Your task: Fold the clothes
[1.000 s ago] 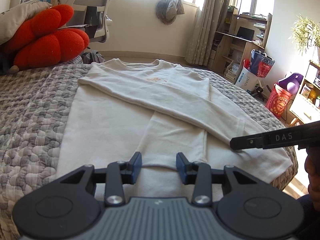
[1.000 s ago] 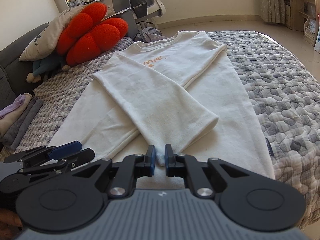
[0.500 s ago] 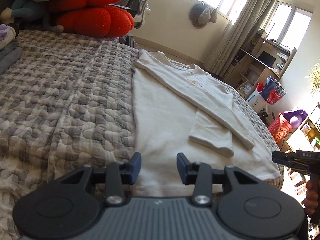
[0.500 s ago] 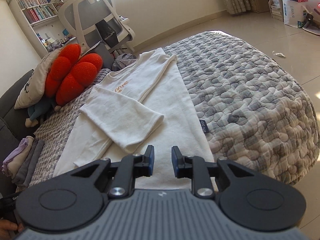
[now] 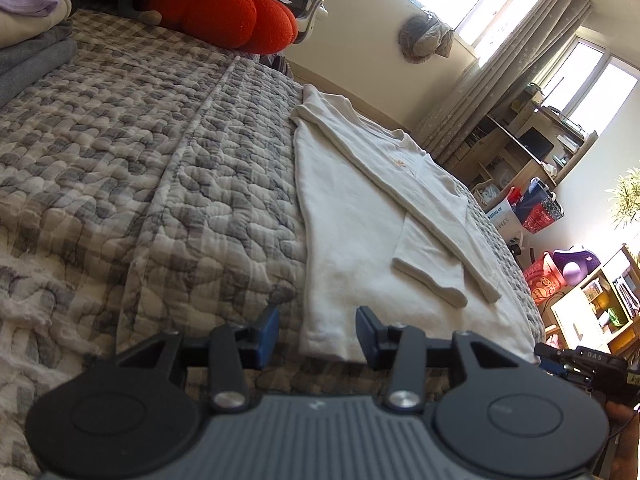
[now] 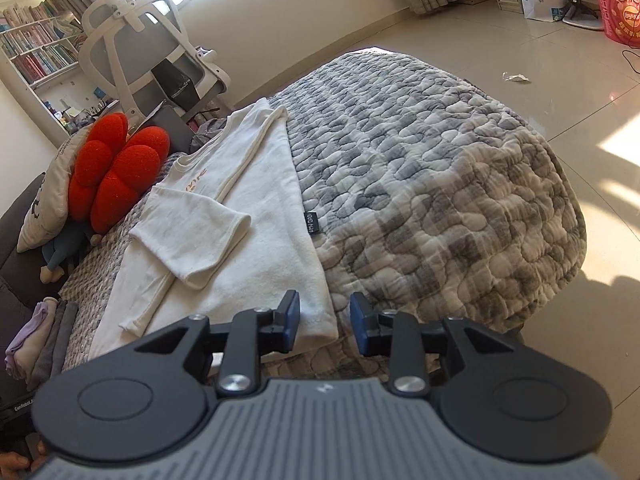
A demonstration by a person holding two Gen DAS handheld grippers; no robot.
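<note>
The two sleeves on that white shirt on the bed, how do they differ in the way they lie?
In the right wrist view, the near sleeve looks broad and lies on top, its cuff toward the camera. The far sleeve looks a narrow strip, and its lower end is tucked beneath the near one. Both are the same cream cloth, folded across the shirt, crossing each other.

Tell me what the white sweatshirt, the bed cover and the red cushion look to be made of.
White sweatshirt: soft matte knit, likely cotton fleece; thick rolled cuffs and a ribbed hem.
Bed cover: quilted grey-and-white check fabric, probably cotton; puffy stitched pebble pattern, no sheen.
Red cushion: plush over soft stuffing; fuzzy surface and rounded, bulging petal lobes.
</note>
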